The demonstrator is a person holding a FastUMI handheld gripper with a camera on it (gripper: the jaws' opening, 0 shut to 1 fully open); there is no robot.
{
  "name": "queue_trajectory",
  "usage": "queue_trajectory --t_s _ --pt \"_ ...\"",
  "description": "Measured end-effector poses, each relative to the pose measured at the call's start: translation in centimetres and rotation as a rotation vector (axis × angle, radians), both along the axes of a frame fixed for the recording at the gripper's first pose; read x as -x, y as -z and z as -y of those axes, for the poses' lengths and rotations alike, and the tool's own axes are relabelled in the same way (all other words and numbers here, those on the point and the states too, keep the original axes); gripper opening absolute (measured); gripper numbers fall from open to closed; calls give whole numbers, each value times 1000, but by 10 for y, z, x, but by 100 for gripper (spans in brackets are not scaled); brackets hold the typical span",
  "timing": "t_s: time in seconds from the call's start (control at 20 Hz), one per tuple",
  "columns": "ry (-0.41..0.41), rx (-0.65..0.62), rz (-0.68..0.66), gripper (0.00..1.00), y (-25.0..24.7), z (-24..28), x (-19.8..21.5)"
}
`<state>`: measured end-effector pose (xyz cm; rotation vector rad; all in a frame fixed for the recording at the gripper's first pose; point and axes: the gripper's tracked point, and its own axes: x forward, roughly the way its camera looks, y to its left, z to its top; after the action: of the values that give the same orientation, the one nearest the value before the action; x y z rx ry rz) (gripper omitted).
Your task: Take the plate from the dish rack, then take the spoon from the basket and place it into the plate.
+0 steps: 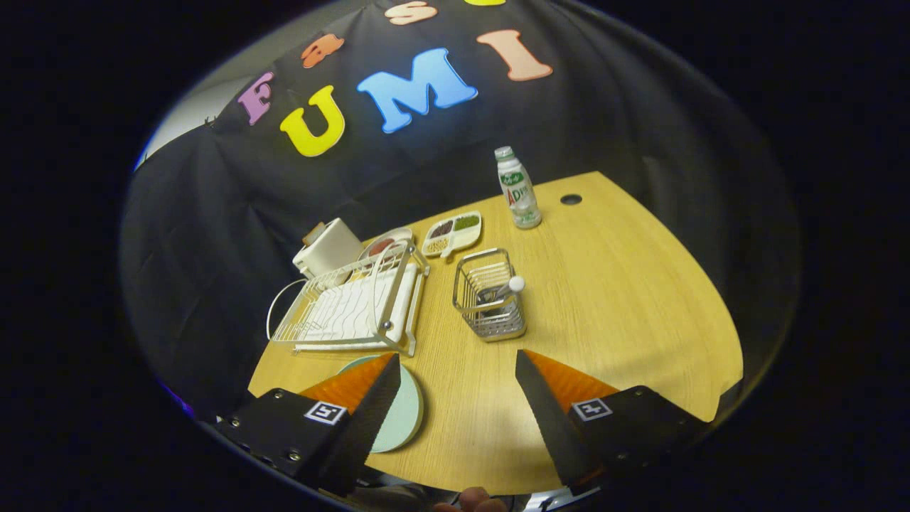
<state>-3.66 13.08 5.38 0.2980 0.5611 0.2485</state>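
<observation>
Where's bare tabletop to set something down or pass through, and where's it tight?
Free: the wide wood right of the basket out to the table edge, below the bottle. Also the strip between the open gripper fingers, ahead of the plate. Crowded: the far left, where dish rack, toaster and divided tray sit close.

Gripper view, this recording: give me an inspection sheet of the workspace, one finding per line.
Surface: wooden table, round hole near the far edge.
Job's things: plate flat on the table in front of the dish rack, partly behind one finger; spoon standing in the wire basket.
Clutter: bottle, divided snack tray, white toaster, a second dish behind the rack.
Grippers: gripper with jaws open, holding nothing, short of the basket.
Cables: nothing seen.
Surroundings: black cloth wall; a fingertip of the person's hand below the gripper.
</observation>
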Motion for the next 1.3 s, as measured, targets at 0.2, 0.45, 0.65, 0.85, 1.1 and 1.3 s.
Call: queue_trajectory --t_s 0.2,0.45,0.65,0.85,1.1,1.3 --pt "57 87 282 98 -53 31 -14" --pt "135 125 389 98 -57 49 -33" --pt "182 190 498 98 -59 64 -59" --pt "188 206 540 98 -48 62 -75" --pt "182 265 555 97 -20 53 -97" --pt "172 250 545 83 -5 42 -121"
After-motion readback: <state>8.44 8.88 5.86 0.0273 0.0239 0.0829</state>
